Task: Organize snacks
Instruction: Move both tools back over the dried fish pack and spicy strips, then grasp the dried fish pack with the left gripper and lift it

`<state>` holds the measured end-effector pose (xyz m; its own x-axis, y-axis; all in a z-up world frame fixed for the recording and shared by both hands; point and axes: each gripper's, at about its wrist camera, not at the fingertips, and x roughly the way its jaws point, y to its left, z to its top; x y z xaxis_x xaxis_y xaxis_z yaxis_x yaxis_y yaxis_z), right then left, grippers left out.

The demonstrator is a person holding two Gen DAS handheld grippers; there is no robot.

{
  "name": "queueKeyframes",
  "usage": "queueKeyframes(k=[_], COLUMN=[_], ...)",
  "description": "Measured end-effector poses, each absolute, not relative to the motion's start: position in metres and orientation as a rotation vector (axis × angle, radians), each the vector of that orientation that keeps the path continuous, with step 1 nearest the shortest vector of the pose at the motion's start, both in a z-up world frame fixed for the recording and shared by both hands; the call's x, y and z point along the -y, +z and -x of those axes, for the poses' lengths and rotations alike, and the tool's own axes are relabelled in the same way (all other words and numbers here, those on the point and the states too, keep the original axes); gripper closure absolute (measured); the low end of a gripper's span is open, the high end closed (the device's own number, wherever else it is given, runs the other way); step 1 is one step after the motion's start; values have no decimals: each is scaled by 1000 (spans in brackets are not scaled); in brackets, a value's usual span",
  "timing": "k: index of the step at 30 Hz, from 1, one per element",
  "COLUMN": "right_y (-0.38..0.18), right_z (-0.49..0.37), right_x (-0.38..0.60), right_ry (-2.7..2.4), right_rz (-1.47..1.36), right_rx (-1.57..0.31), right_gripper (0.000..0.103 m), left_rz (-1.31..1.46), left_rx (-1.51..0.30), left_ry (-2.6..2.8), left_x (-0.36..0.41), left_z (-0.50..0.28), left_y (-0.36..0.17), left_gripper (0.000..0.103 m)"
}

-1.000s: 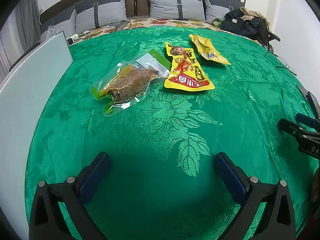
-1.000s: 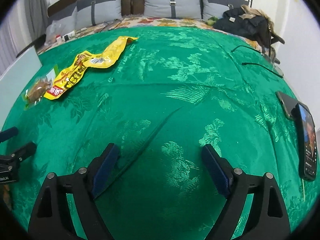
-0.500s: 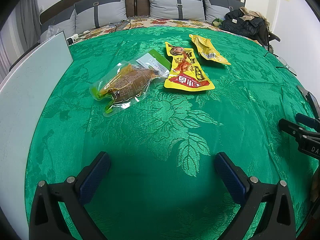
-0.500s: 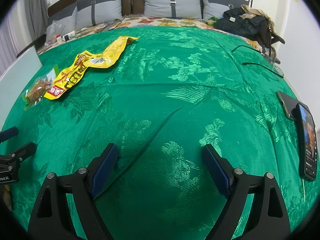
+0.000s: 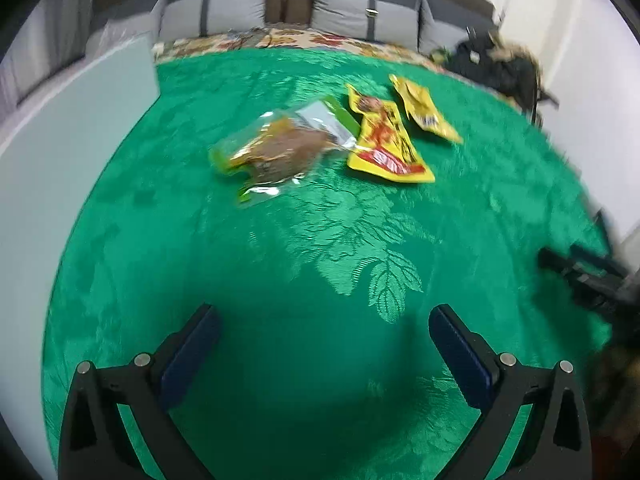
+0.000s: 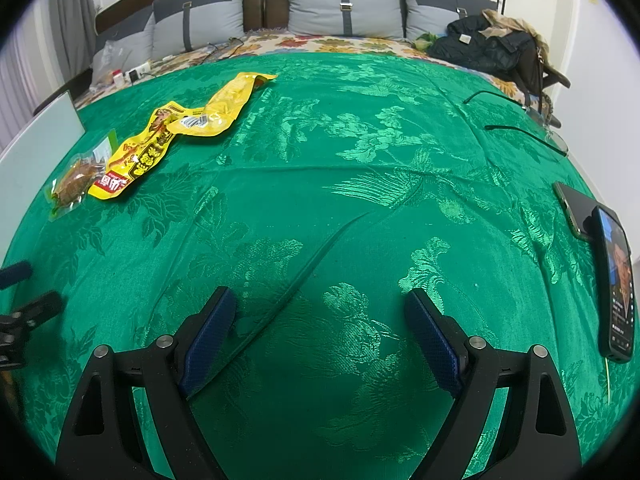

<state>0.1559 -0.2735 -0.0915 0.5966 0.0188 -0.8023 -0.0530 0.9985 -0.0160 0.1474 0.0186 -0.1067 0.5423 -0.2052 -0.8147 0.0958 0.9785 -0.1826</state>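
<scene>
Yellow snack packets (image 5: pixel 386 140) (image 5: pixel 424 110) and a clear packet of brown food (image 5: pixel 280 146) lie together toward the bed's far left edge on the green cover (image 6: pixel 360 200). Left tongs (image 5: pixel 320 344) and right tongs (image 6: pixel 318 316) are both spread, pinching nothing, over bare cover near the bed's near edge. Two phones (image 6: pixel 600 256) rest at the right edge.
</scene>
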Motion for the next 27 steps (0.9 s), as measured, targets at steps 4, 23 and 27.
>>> queueKeyframes(k=[4, 23, 27], right_y=[-92, -92, -92], right_z=[-156, -156, -156], right_x=[274, 274, 274], right_ry=[42, 41, 41], right_rz=[39, 39, 39], right_rx=[-931, -930, -930], right_gripper=[13, 13, 13], left_rz=[101, -84, 29], left_rx=[-1007, -1112, -1128], left_ry=[-195, -300, -290], left_x=[-34, -19, -31], left_z=[-175, -281, -260], left_y=[-91, -103, -99], left_gripper=[0, 52, 71])
